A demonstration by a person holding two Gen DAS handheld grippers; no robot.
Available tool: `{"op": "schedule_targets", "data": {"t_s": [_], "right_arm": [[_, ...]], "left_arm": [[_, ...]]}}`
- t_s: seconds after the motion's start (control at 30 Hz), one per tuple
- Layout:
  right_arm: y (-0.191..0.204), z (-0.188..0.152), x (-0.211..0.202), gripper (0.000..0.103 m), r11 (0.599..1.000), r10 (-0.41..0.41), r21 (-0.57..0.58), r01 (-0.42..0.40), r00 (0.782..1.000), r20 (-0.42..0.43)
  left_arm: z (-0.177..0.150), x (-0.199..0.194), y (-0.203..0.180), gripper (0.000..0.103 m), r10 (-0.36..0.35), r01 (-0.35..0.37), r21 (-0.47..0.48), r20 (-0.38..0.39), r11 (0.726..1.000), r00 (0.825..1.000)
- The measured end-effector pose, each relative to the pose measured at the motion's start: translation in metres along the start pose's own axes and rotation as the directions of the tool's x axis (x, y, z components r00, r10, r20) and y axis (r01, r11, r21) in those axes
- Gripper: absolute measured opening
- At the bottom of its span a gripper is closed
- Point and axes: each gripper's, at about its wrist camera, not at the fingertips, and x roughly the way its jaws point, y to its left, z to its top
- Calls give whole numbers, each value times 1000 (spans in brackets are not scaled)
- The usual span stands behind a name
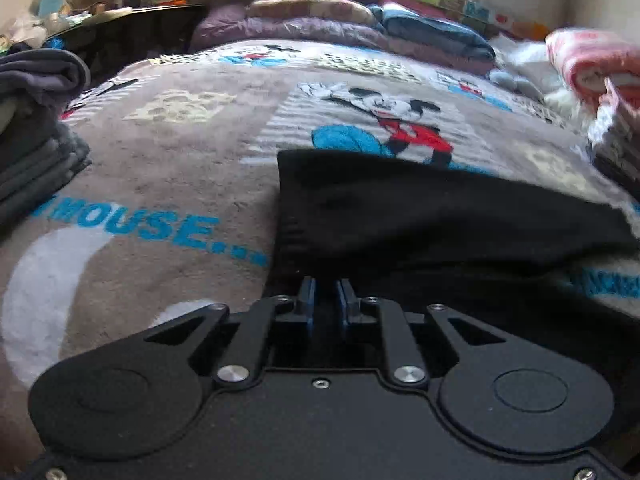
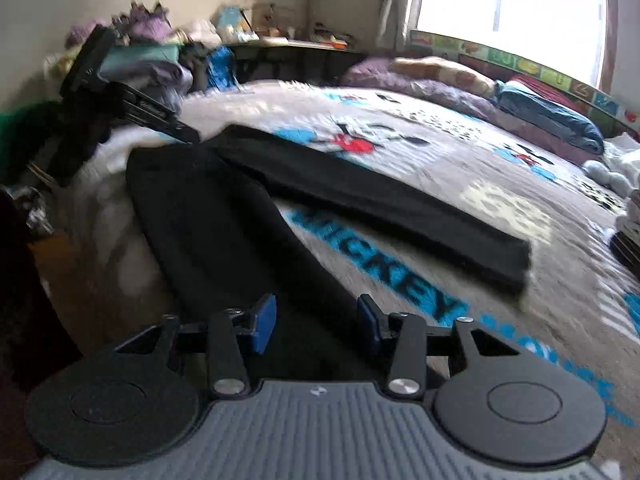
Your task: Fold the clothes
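Note:
A black garment (image 1: 420, 216) lies on a grey Mickey Mouse blanket (image 1: 168, 160) that covers a bed. My left gripper (image 1: 326, 294) is shut on the garment's near edge, its blue pads pinching the black fabric. In the right wrist view the same garment (image 2: 360, 196) shows as two long black parts that spread out across the blanket (image 2: 500, 152). My right gripper (image 2: 316, 320) is open, with blue pads wide apart, just above the nearer black part. The left gripper (image 2: 120, 108) also shows there, at the garment's far left end.
A stack of folded dark grey clothes (image 1: 36, 128) sits at the left of the bed. A pink and white pile (image 1: 596, 68) sits at the right. Pillows and quilts (image 1: 340, 24) lie at the head, under a window. A cluttered desk (image 2: 280, 40) stands behind.

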Motion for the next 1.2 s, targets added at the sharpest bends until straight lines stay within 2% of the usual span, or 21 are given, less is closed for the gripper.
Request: {"op": "schedule_targets", "data": {"t_s": [0.07, 0.2, 0.27, 0.33, 0.37, 0.47, 0.6, 0.7, 0.73, 0.8, 0.87, 0.93, 1.1, 1.2], "right_arm": [[-4, -6, 5, 46, 1000, -10, 21, 11, 999, -35], [-2, -2, -26, 47, 1000, -19, 21, 18, 999, 49], [1, -5, -38, 47, 1000, -16, -5, 17, 997, 72], [8, -12, -46, 47, 998, -27, -62, 32, 997, 69], [12, -15, -50, 47, 995, -33, -94, 40, 997, 66], [26, -24, -61, 47, 982, -55, -178, 65, 997, 58], [41, -35, -72, 47, 961, -91, -258, 99, 995, 41], [43, -40, -70, 47, 952, -122, -280, 121, 992, 12], [44, -42, -68, 47, 951, -129, -282, 124, 992, 0], [44, -45, -62, 47, 946, -149, -296, 132, 988, -36], [45, -49, -58, 47, 941, -160, -310, 133, 985, -63], [45, -52, -54, 47, 936, -171, -323, 137, 982, -78], [43, -56, -46, 45, 935, -182, -327, 139, 978, -102], [42, -57, -44, 45, 936, -181, -324, 140, 978, -100]], "left_arm": [[3, -19, -4, 14, 18, -19, 16, 47, 1000, 999], [0, -53, -8, 17, 13, -20, 72, 102, 997, 995], [-7, -68, -13, 26, 41, -61, 167, 118, 984, 992], [-16, -80, -18, 50, 61, -100, 273, 148, 957, 987], [-21, -86, -20, 54, 59, -110, 322, 164, 940, 985], [-39, -91, -27, 56, 81, -155, 469, 173, 870, 982], [-54, -83, -36, 57, 97, -153, 615, 124, 774, 988], [-64, -71, -46, 58, 145, -180, 715, 110, 676, 983], [-69, -67, -48, 58, 159, -183, 756, 105, 628, 982], [-77, -60, -49, 58, 183, -193, 803, 106, 564, 977], [-85, -58, -48, 58, 212, -209, 833, 113, 513, 971], [-89, -54, -46, 58, 226, -232, 853, 139, 467, 964], [-92, -48, -39, 57, 245, -297, 871, 212, 392, 946], [-93, -42, -36, 41, 248, -319, 878, 240, 356, 939]]}}
